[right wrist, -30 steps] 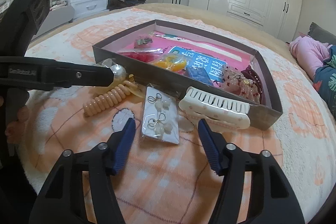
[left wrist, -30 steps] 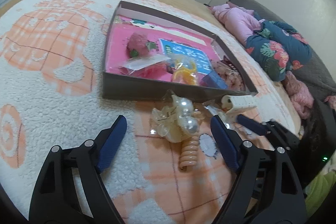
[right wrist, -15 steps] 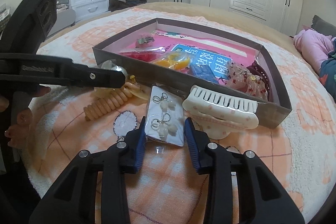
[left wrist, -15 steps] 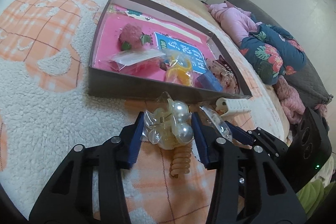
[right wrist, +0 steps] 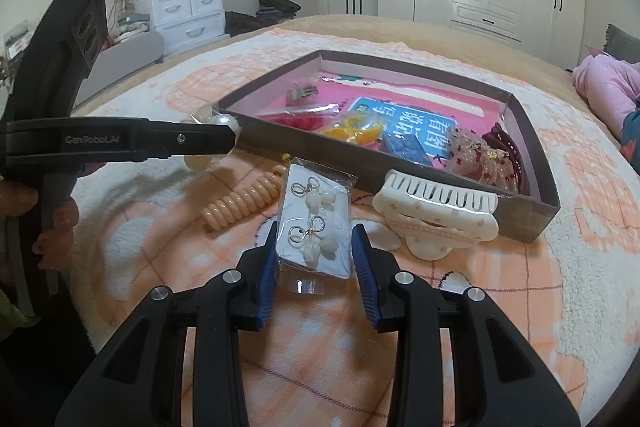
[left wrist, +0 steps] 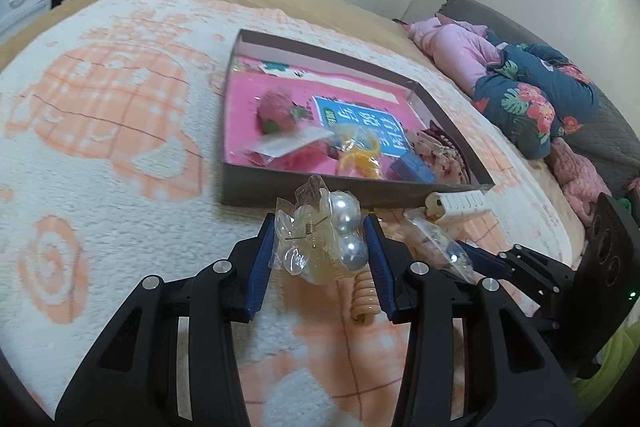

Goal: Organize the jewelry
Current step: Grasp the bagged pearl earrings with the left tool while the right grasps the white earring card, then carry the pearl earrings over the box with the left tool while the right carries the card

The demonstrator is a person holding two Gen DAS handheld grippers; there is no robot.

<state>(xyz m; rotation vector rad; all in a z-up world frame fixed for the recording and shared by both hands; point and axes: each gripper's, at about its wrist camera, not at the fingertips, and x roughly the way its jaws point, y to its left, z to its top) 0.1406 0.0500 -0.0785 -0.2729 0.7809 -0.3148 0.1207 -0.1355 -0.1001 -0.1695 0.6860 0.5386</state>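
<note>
Left claw [left wrist: 320, 247]: blue pads clamped on a clear plastic packet holding a yellowish translucent hair clip with two large grey pearls [left wrist: 324, 243], the packet raised clear of the bed cover. Right claw [right wrist: 314, 259]: blue pads pressed to both long edges of a clear flat packet with a white card bearing two pairs of pale drop earrings [right wrist: 316, 227], its far end tilted upward. In the right wrist view the left claw's black arm comes in from the left, a person's hand [right wrist: 48, 223] wrapped around its grip. All this sits over a fleecy white-and-orange checked blanket [right wrist: 520, 287] spread on a bed. Just ahead of both claws lies a shallow grey-brown cardboard box with a pink lining [right wrist: 532, 151]; inside it, a blue printed card, an orange item in plastic, a red bagged piece, a pink strawberry-shaped item and, at its right end, a maroon hair comb with a sparkly piece. Between the right claw and the box wall, a cream spotted plastic claw hair clip [right wrist: 436, 211] rests on the blanket, touching the box front. Left of the earring packet, a peach coiled spiral hair tie [right wrist: 244, 201] lies on the blanket, below and beside the left claw's load. Beyond the box: white wardrobe doors; to the right of it, pink and floral bedding heaped up.
</note>
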